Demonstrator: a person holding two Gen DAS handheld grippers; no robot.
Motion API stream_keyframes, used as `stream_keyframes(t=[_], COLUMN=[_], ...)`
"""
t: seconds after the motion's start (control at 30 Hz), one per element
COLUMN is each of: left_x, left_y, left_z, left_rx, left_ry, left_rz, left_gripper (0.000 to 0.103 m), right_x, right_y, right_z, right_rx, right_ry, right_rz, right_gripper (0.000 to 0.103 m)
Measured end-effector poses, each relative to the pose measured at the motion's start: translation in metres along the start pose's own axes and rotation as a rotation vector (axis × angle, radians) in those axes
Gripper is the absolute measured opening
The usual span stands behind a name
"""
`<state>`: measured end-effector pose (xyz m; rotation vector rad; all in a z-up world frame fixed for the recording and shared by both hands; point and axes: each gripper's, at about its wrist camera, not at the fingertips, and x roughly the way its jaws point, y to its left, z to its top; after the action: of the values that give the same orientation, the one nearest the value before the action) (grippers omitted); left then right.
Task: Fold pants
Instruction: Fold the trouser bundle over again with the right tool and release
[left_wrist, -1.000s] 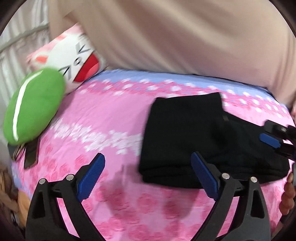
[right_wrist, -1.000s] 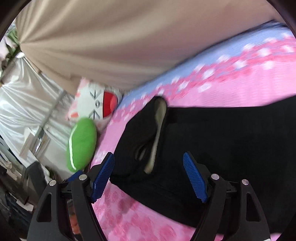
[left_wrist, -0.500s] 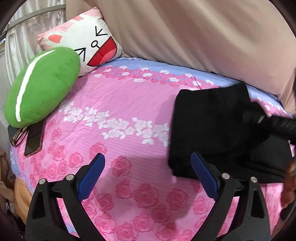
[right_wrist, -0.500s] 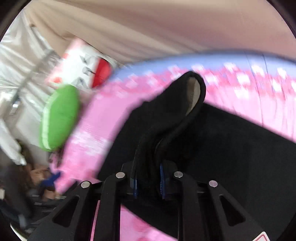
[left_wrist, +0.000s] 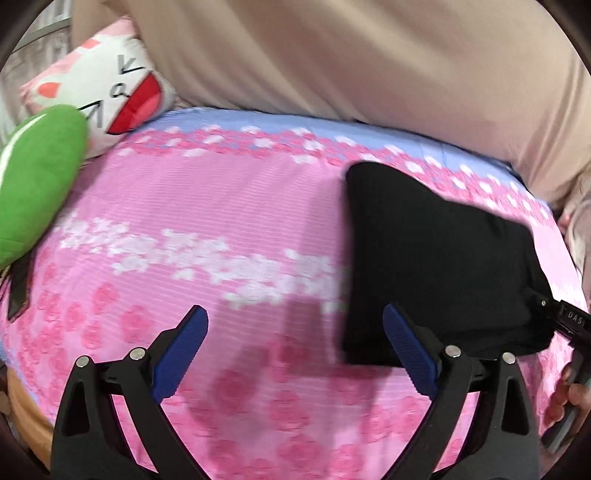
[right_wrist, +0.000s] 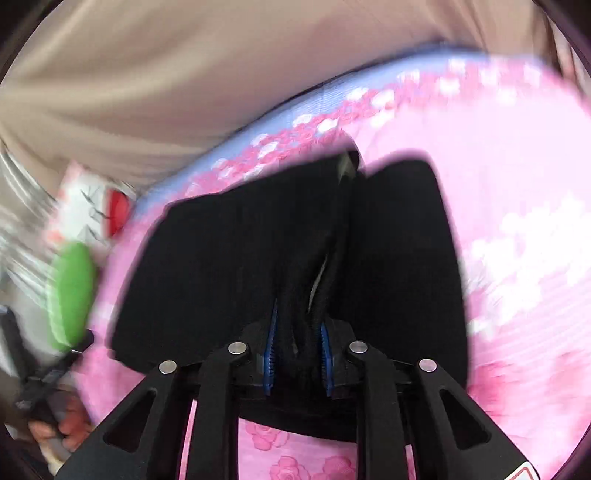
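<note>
Black folded pants (left_wrist: 436, 266) lie on the right part of a pink flowered bedsheet (left_wrist: 184, 221). My left gripper (left_wrist: 295, 314) is open over the sheet at the pants' near left corner, with nothing between its blue pads; its right fingertip overlaps the pants' edge. In the right wrist view my right gripper (right_wrist: 297, 332) pinches a raised ridge of the black pants (right_wrist: 221, 266) between its blue pads. Its jaws are opening slightly, though the fabric still fills the gap. The image is motion-blurred.
A green cushion (left_wrist: 33, 177) and a white cat-face pillow (left_wrist: 107, 92) sit at the bed's far left. A beige curtain (left_wrist: 332, 55) hangs behind the bed. A hand (left_wrist: 569, 398) grips the other tool at the right edge.
My right gripper went from open over the pants to shut on a fold of them and swung across. The pants' outline shifted in the left view. My left gripper stayed open.
</note>
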<state>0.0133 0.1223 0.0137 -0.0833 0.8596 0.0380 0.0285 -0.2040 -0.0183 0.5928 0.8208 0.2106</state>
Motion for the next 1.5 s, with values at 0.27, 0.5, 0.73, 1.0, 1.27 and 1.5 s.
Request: stream_keyframes(t=[0.27,0.5,0.73,1.0,1.27,1.5], left_x=[0.006,0.006,0.023,0.053,0.064,-0.019], left_y=[-0.043,-0.059,-0.056,-0.046,-0.041,-0.011], left_z=[0.002,0.001,0.002,0.013,0.017,0.008], left_rx=[0.053,0.109,0.082,0.019,-0.036,0.027], left_ry=[0.009,0.01,0.038,0.097,0.14,0.084], left_rz=[-0.027,-0.016,-0.023,-0.167,-0.378,-0.399], left_gripper=[0.094,0.094,0.094,0.097,0.033,0.02], right_x=[0.004,-0.027,-0.013,-0.046,-0.024,-0.085], right_y=[0.013,0.032,-0.006,-0.033,-0.033,0.02], right_z=[0.022,0.037,0.027,0.021,0.011,0.001], right_rx=[-0.036,-0.108,-0.05,0.016,0.034,-0.074], right_ry=[0.026,-0.079,-0.018,-0.045,-0.008,-0.027], right_rz=[0.027,0.029,-0.054,-0.093,-0.033,0.084], right_gripper=[0.052,0.016,0.029,0.064,0.038,0.034])
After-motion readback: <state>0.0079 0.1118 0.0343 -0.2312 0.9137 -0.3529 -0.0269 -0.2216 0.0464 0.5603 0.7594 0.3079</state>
